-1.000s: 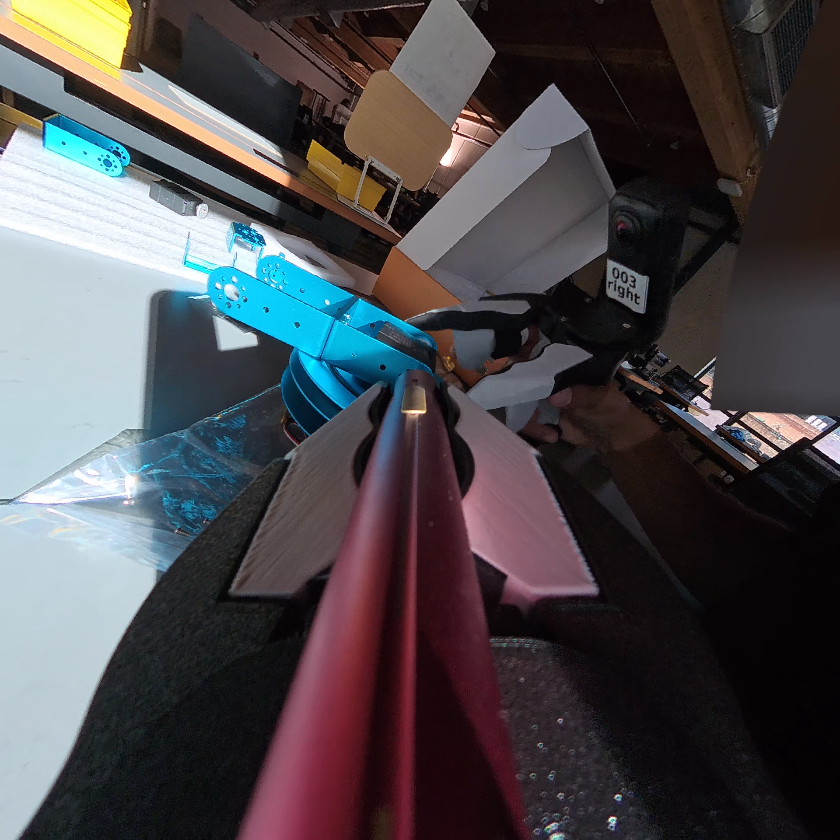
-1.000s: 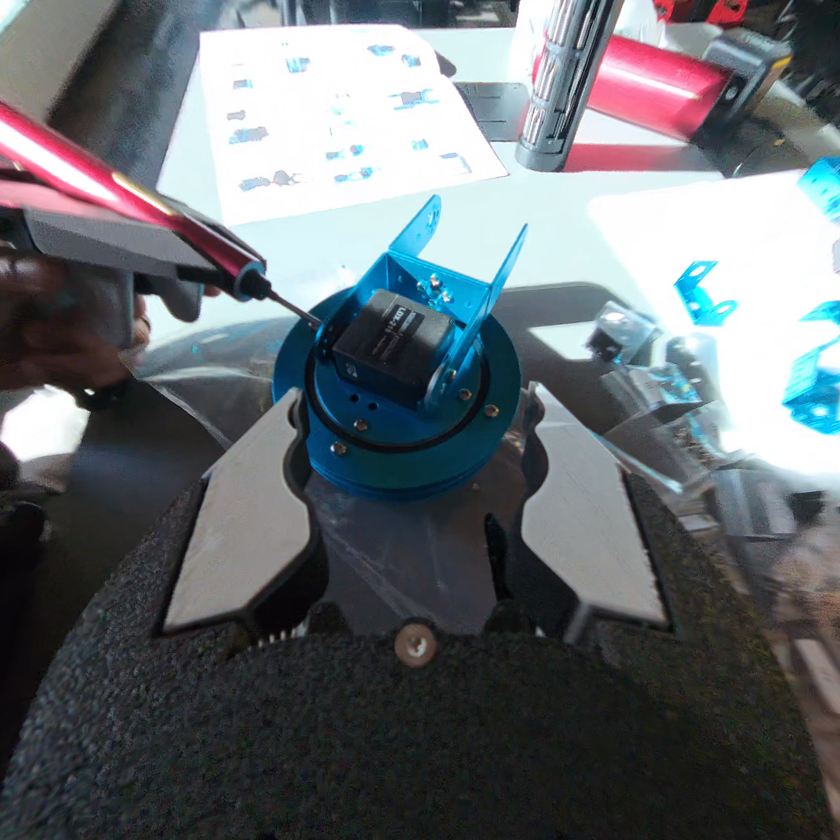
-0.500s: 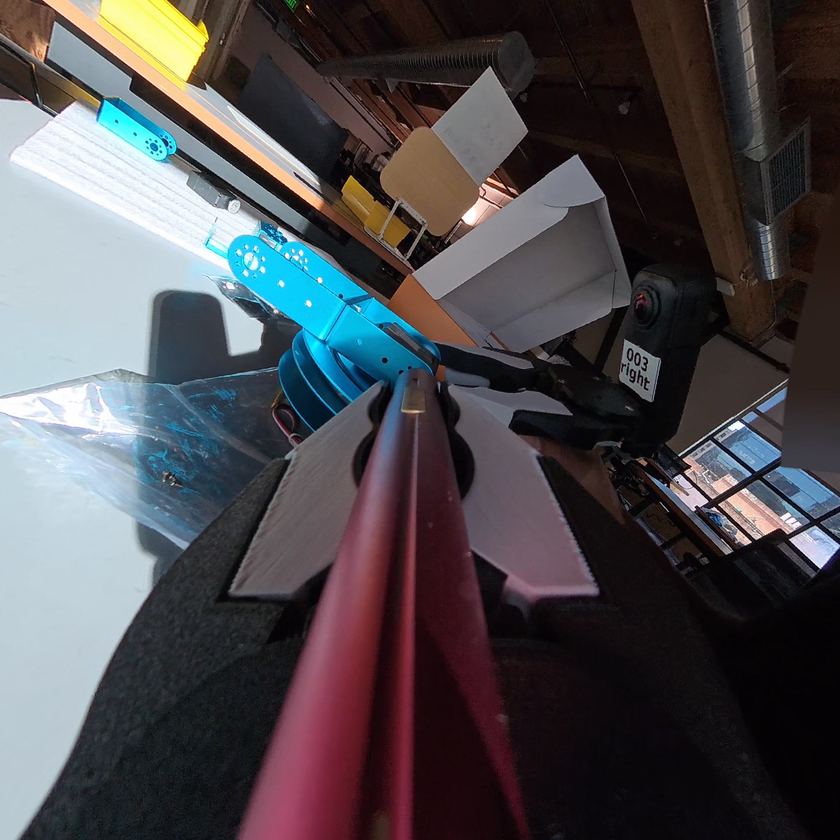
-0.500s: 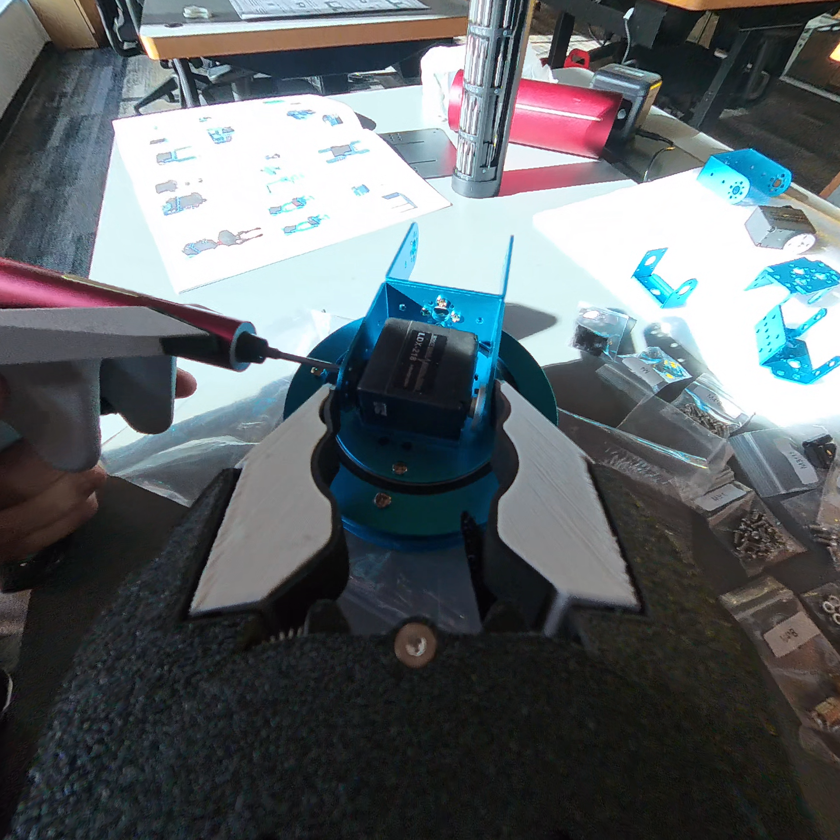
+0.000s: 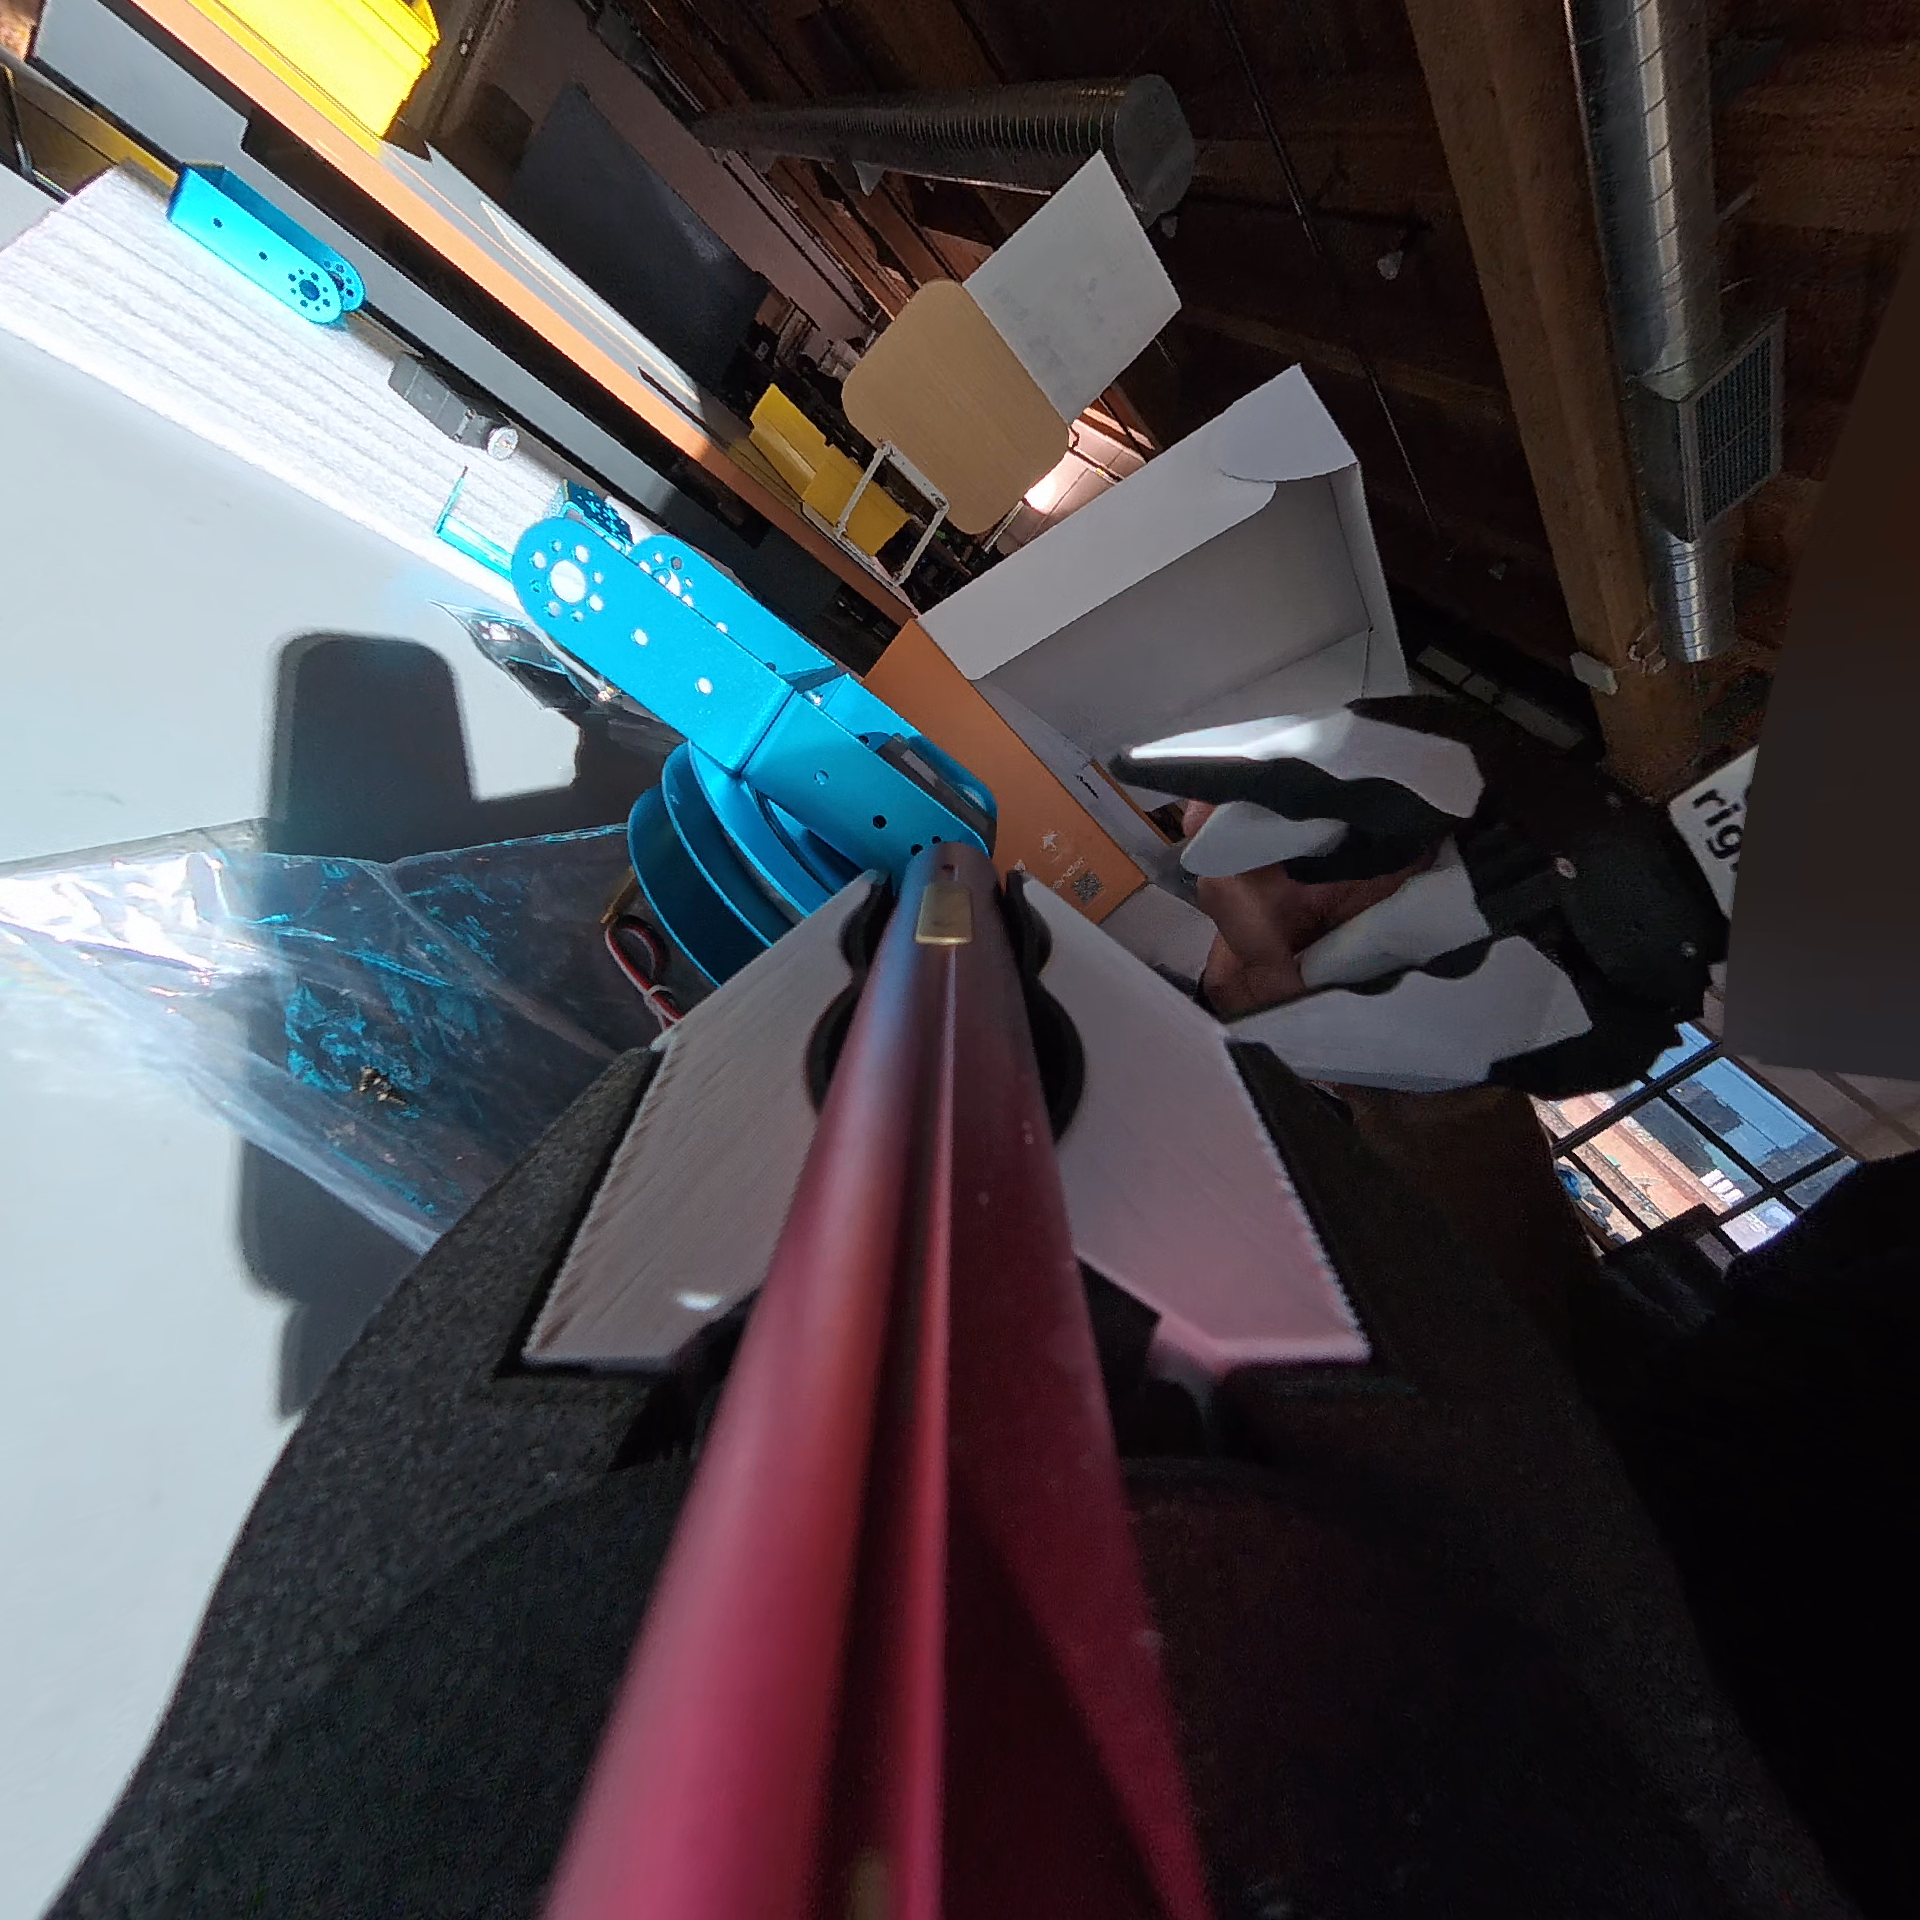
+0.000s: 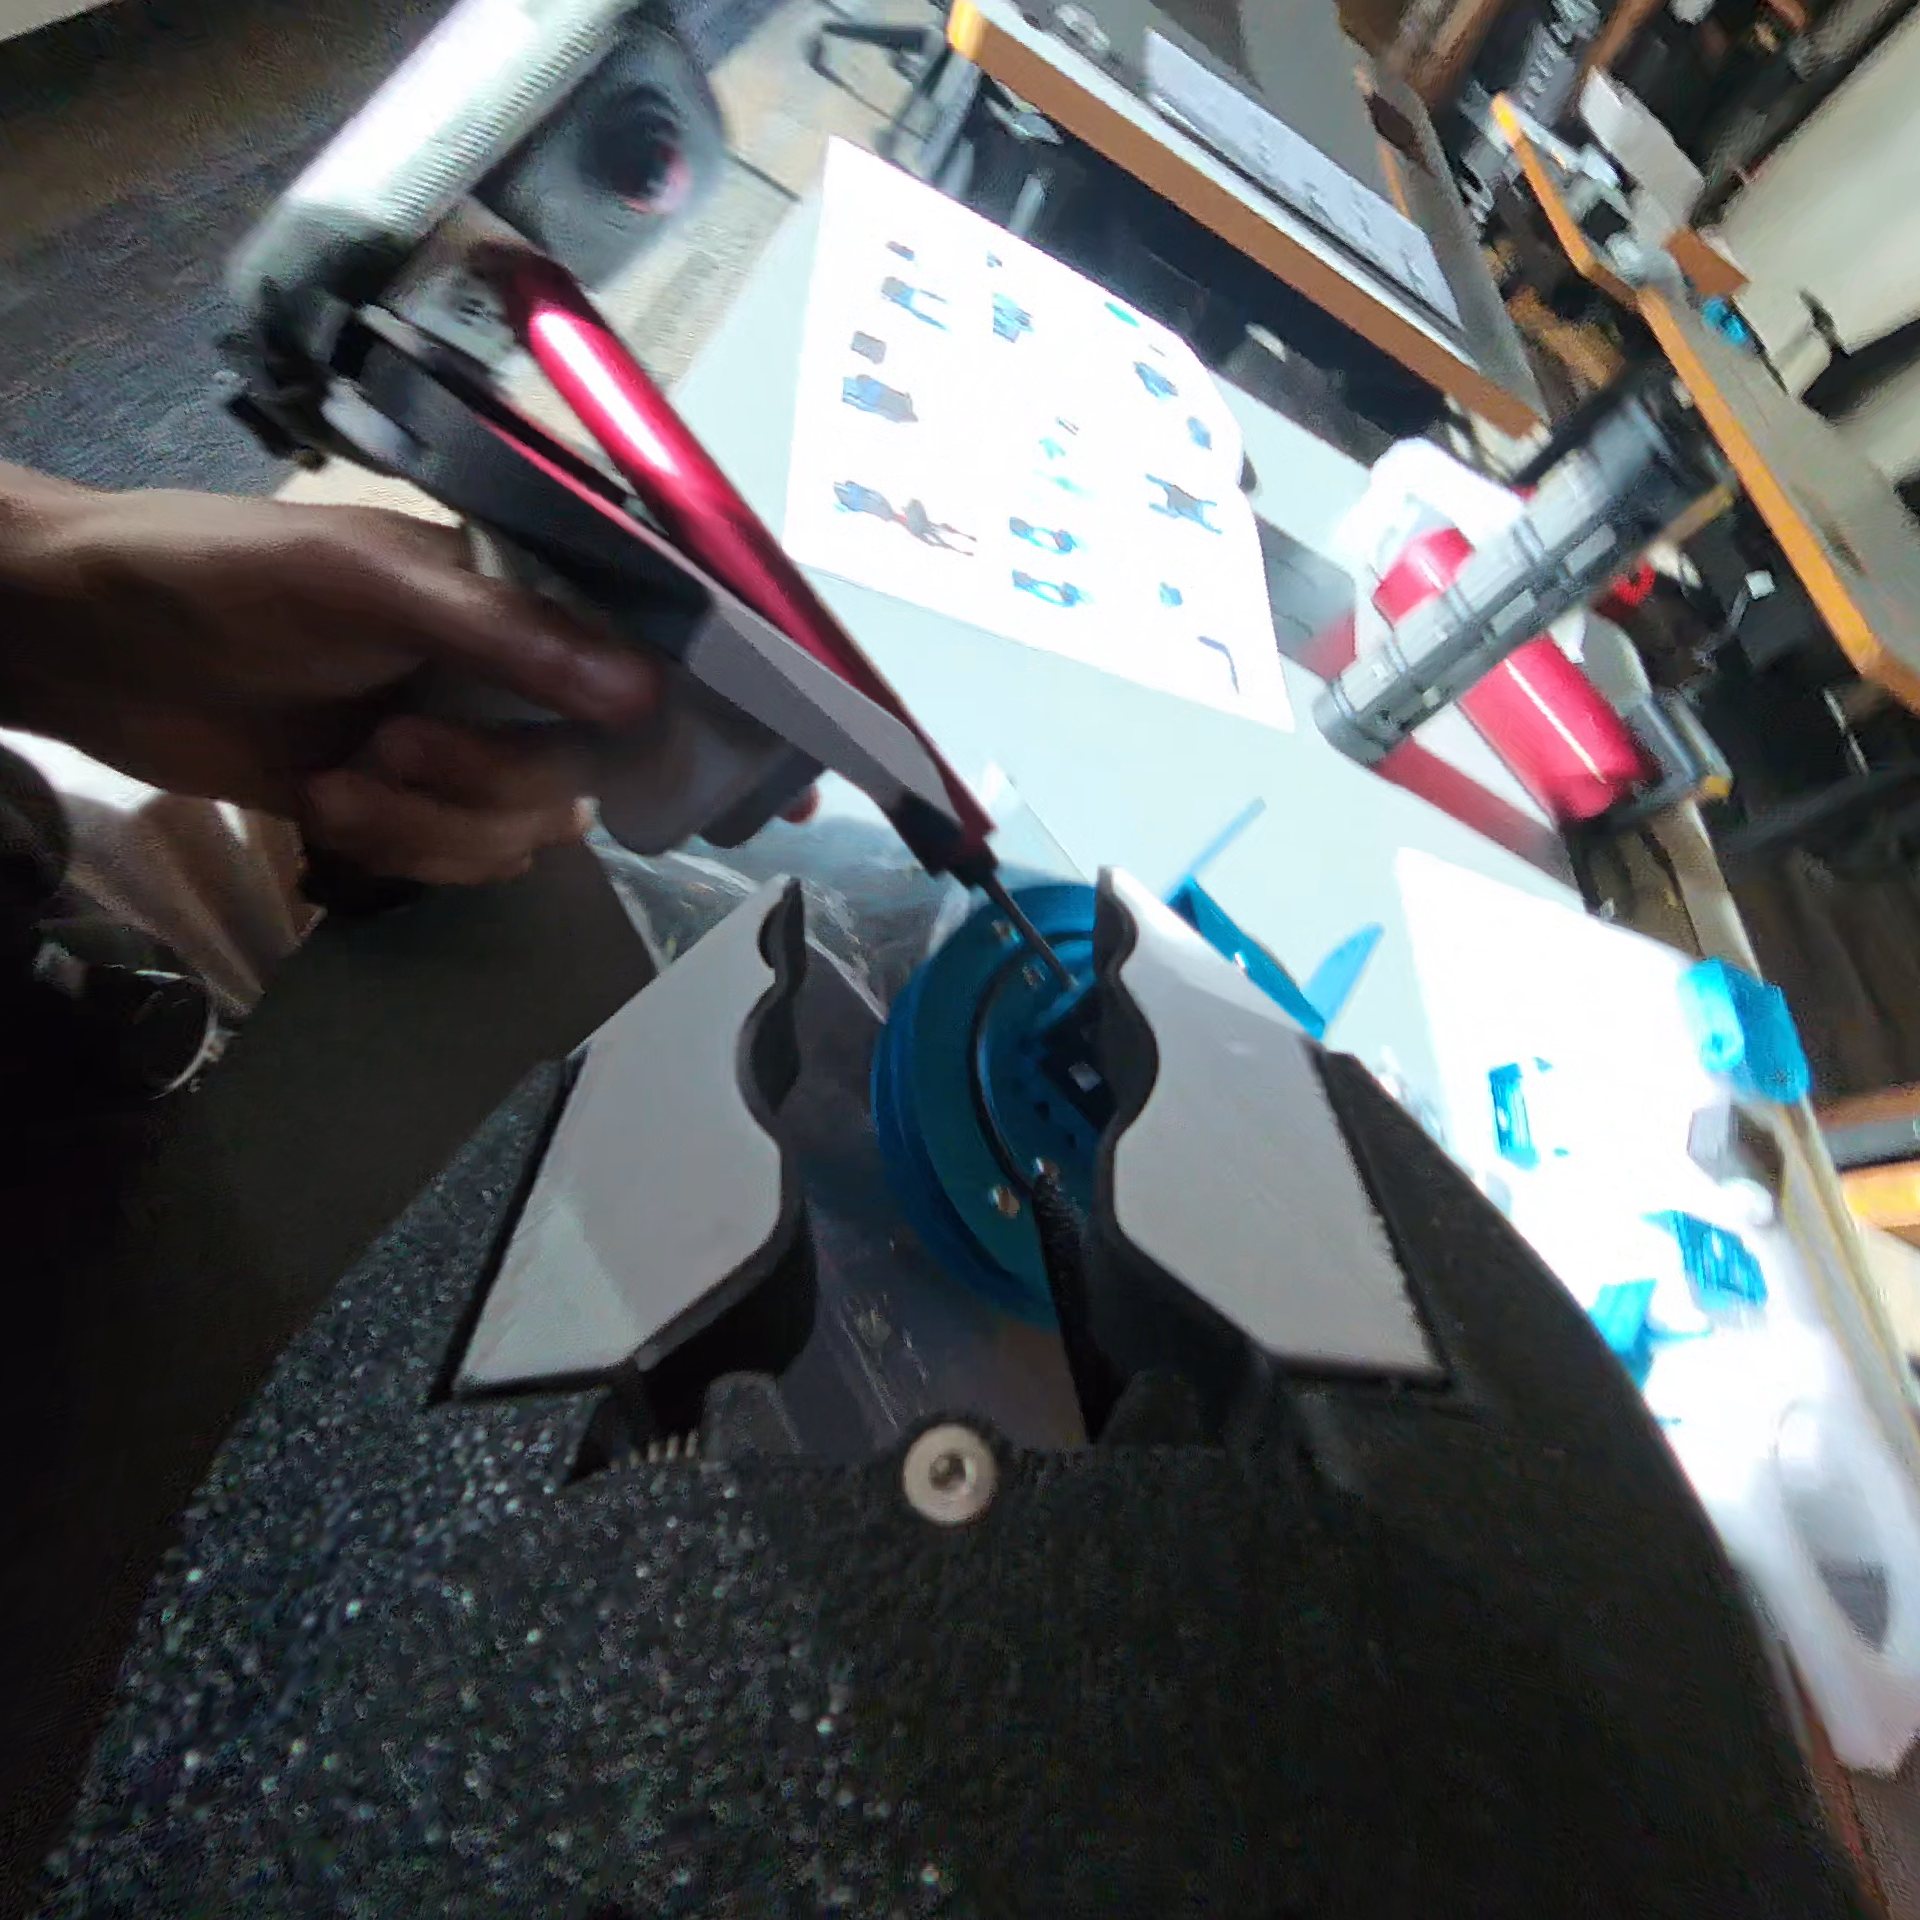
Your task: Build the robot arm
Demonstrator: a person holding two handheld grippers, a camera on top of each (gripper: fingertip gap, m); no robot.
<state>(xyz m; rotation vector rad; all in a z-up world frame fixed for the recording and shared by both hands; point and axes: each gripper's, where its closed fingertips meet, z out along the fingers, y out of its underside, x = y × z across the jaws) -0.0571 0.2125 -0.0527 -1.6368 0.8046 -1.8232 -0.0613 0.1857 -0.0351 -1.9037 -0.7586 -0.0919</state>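
Note:
My left gripper point(image 5: 940, 883) is shut on a red screwdriver point(image 5: 914, 1351). Its thin bit points at a blue round base point(image 5: 707, 862) that carries a blue U-bracket point(image 5: 665, 644). In the right wrist view the screwdriver point(image 6: 665, 436) slants down, and its bit touches the top of the base point(image 6: 935, 1122) next to a black servo point(image 6: 1070, 1049). My right gripper point(image 6: 945, 914) is open and empty, with the base seen beyond the gap between its fingers. In the left wrist view the right gripper point(image 5: 1195, 894) hangs apart, to the right of the base.
A clear plastic bag point(image 5: 260, 987) lies left of the base. A printed sheet point(image 6: 1018, 436), a grey bit holder point(image 6: 1507, 582) and a red cylinder point(image 6: 1507, 675) lie behind the base. Loose blue brackets point(image 6: 1745, 1029) lie on white foam at right. An open white box point(image 5: 1195, 592) stands beyond the base. Less than 4 cm separates the two grippers' tips.
My right gripper has pulled back from around the base and tilted; its view is blurred. The screwdriver now slants down more steeply onto the base's top.

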